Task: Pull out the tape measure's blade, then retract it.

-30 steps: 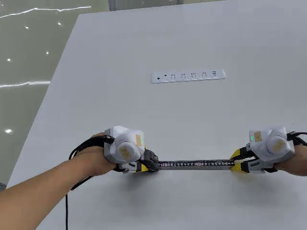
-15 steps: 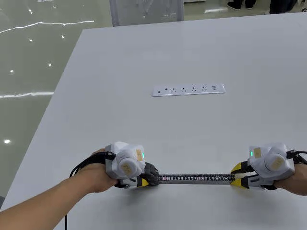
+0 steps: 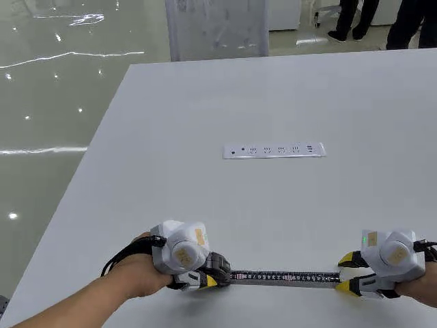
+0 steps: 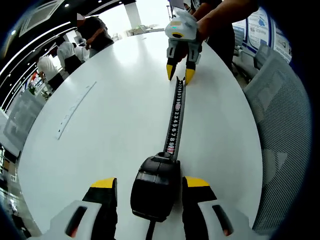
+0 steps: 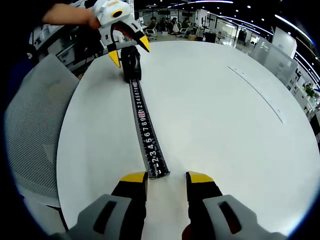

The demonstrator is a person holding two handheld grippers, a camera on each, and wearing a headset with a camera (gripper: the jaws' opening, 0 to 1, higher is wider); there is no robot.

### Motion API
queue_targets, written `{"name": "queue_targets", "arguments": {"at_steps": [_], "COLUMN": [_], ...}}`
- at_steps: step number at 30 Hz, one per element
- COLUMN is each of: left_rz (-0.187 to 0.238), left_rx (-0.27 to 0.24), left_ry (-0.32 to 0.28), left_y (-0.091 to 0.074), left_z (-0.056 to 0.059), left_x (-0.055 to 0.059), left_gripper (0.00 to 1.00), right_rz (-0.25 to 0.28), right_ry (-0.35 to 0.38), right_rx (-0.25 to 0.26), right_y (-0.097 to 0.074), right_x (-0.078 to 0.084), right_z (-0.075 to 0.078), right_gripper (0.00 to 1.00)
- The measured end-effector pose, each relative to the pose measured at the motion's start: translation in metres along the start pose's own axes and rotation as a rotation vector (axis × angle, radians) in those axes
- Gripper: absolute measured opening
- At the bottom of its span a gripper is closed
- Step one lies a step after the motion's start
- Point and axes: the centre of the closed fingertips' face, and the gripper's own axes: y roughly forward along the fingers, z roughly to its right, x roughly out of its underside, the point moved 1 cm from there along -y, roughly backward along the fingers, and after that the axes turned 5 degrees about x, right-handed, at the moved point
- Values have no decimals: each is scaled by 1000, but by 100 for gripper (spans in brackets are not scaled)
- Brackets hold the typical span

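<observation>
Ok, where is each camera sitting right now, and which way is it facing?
Head view: on the headset, looking down over the table; shows a forearm, left gripper, right gripper.
Left gripper view: rides that gripper, facing along the blade from the tape measure to the right gripper; own jaws below.
Right gripper view: the reverse, from the blade's tip to the tape measure; own jaws below.
Shared: both gripper views see one blade from opposite ends.

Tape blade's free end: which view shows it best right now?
Right gripper view: the numbered metal tape blade's free end lies large between the open yellow-tipped jaws of the right gripper. Left gripper view shows it small and far; head view, tiny beside that gripper.
</observation>
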Motion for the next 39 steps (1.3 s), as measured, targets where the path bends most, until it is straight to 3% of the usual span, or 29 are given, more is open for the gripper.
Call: {"name": "queue_targets", "arguments": {"at_steps": [4,11,27,39], "left_rz": [15,41,131,182], "left_rx": [-24,-64,-178,-219], "left_ry": [-31,-99,-263,-361], "left_y": [-7,-19,-53,-65], "left_z": [2,4,13,23], "left_x": [0,4,1,0], "left_gripper": [49,54,64,71], "right_rz": [40,66,117,144], "right_ry": [83,148,227,302], "right_rx": [26,50,113,149], "right_y": [-8,-18,-44,-59], "right_x": [-6,-10,-23,-28], "right_z": [2,-3,-22,-37], "right_gripper": [31,37,49,58]}}
